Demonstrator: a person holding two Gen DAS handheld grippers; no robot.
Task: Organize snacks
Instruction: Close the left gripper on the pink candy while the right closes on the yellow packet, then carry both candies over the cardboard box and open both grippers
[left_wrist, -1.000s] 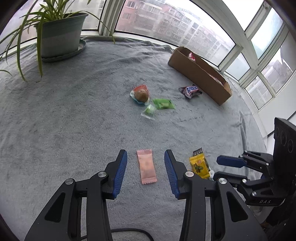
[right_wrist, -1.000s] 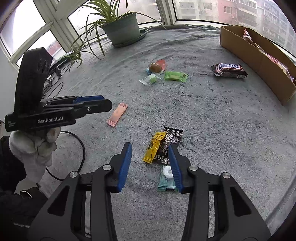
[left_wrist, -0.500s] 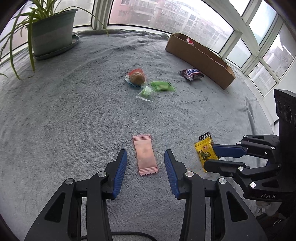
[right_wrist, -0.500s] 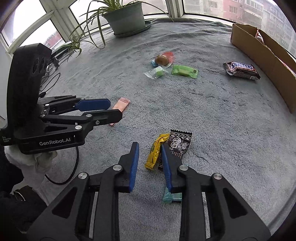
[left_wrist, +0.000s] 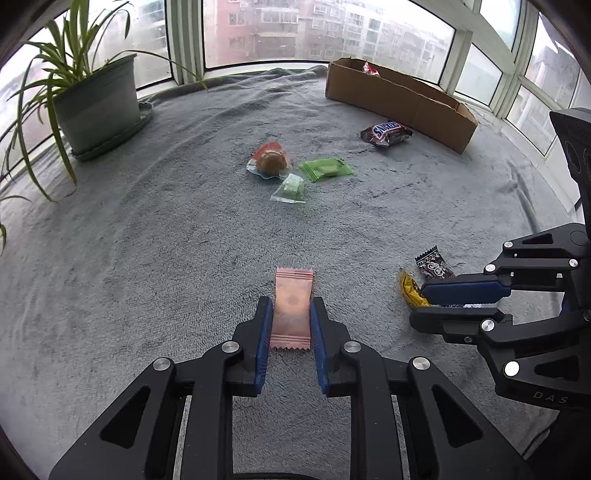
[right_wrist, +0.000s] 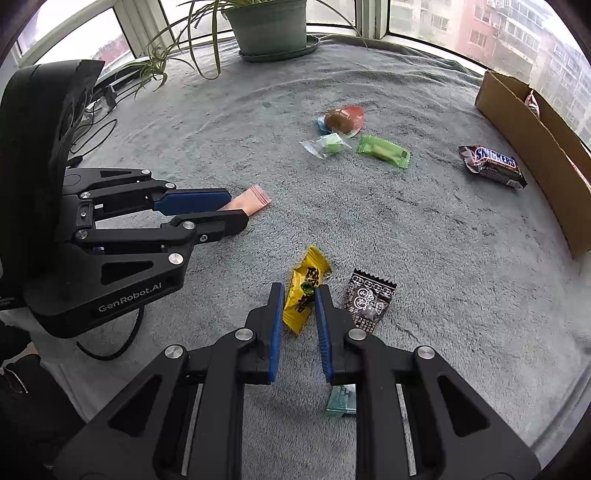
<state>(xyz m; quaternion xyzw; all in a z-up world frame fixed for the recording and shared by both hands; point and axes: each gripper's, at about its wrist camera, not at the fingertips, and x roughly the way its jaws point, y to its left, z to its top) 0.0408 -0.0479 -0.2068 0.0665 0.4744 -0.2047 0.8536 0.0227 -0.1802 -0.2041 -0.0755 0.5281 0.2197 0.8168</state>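
Observation:
My left gripper (left_wrist: 290, 306) is shut on a pink snack packet (left_wrist: 291, 308) that lies on the grey blanket; the packet also shows in the right wrist view (right_wrist: 251, 199). My right gripper (right_wrist: 299, 293) is shut on a yellow snack packet (right_wrist: 304, 290), seen from the left wrist view (left_wrist: 410, 291) too. A black patterned packet (right_wrist: 369, 302) lies just right of it. A teal packet (right_wrist: 341, 400) lies under the right finger. A Snickers bar (left_wrist: 386, 133), a green packet (left_wrist: 325, 169), a clear-wrapped green sweet (left_wrist: 290, 188) and a round brown snack (left_wrist: 269, 162) lie farther off.
A long cardboard box (left_wrist: 399, 101) with some snacks inside stands at the far right by the windows. A potted plant (left_wrist: 94, 107) stands at the far left. Cables (right_wrist: 96, 125) hang off the blanket's left edge.
Both grippers have moved forward and down and closed: the left on the pink packet, the right on the yellow packet. One second ago both were open above them.

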